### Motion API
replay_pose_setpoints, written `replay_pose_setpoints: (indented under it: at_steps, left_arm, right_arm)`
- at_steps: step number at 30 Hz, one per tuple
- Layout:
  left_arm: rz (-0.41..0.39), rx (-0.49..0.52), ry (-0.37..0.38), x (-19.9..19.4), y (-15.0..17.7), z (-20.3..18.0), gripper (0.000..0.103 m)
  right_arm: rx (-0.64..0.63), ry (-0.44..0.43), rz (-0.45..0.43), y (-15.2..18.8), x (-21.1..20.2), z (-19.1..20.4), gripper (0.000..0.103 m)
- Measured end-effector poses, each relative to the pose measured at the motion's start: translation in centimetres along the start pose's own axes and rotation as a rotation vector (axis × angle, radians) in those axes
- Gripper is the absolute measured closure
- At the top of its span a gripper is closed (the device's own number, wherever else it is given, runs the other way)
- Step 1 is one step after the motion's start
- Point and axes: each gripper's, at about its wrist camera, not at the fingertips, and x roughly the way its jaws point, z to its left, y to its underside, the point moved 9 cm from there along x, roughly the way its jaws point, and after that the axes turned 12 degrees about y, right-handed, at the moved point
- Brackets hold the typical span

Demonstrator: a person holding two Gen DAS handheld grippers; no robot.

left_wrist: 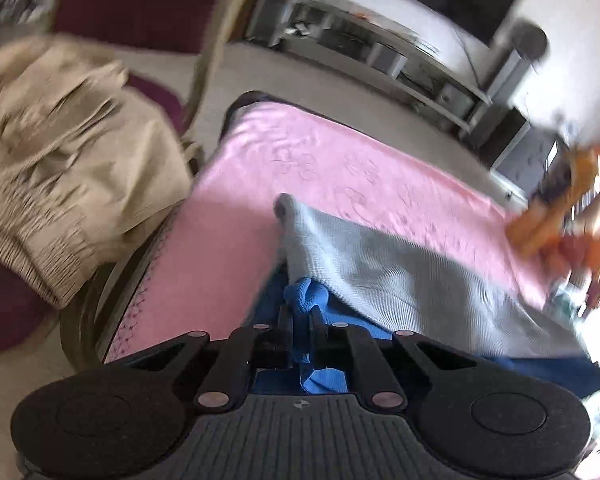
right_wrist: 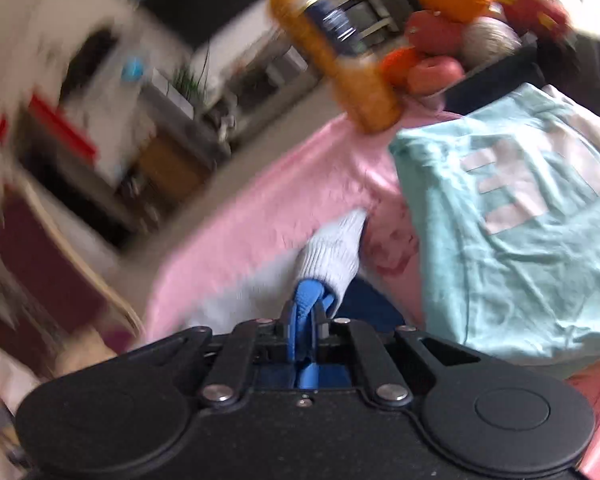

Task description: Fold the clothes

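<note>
Pinching blue-grey knit garment [left_wrist: 400, 264], both hand-held grippers clamped, pink tablecloth [left_wrist: 300, 160]

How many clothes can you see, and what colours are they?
Blue and pale grey knit garment, held by both grippers, left gripper, right gripper: 1
Mint green T-shirt on the pink tablecloth: 1
Beige garment on the chair: 1
Total: 3
</note>
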Motion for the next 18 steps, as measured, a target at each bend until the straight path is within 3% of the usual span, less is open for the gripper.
replay_pose_setpoints:
  at_steps: [2,6,9,12,13,16,18]
  left_arm:
    - [0.02,-0.056,-0.018,0.3,-0.1,1.3,0.096]
    - [0.13,0.075,-0.178,2.7,2.0,0.9,0.096]
    - [0.13,0.222,-0.251,3.4,2.6,-0.5,0.094]
    - [0.113,0.278,-0.287,3.0,2.6,-1.0,0.08]
    - [0.099,0.275,-0.292,2.5,2.5,-1.0,0.08]
    - [0.037,0.272,-0.22,0.7,2.1,-2.1,0.082]
    - [0.025,0.291,-0.098,0.0,2.5,-4.2,0.08]
  right_arm:
    - [0.044,-0.001,0.014,-0.2,0.1,-0.7,0.096]
    - [0.132,-0.003,0.043,-0.7,0.3,-2.2,0.096]
    - [-0.012,0.104,0.004,-0.1,0.5,-0.7,0.096]
    - [-0.107,0.151,-0.038,0.1,0.0,0.2,0.088]
    - [-0.124,0.154,-0.045,0.2,-0.2,0.4,0.084]
    - [-0.09,0.084,-0.072,-0.1,-1.7,0.1,0.052]
    - [-0.059,0.039,-0.09,-0.5,-2.3,-0.1,0.051]
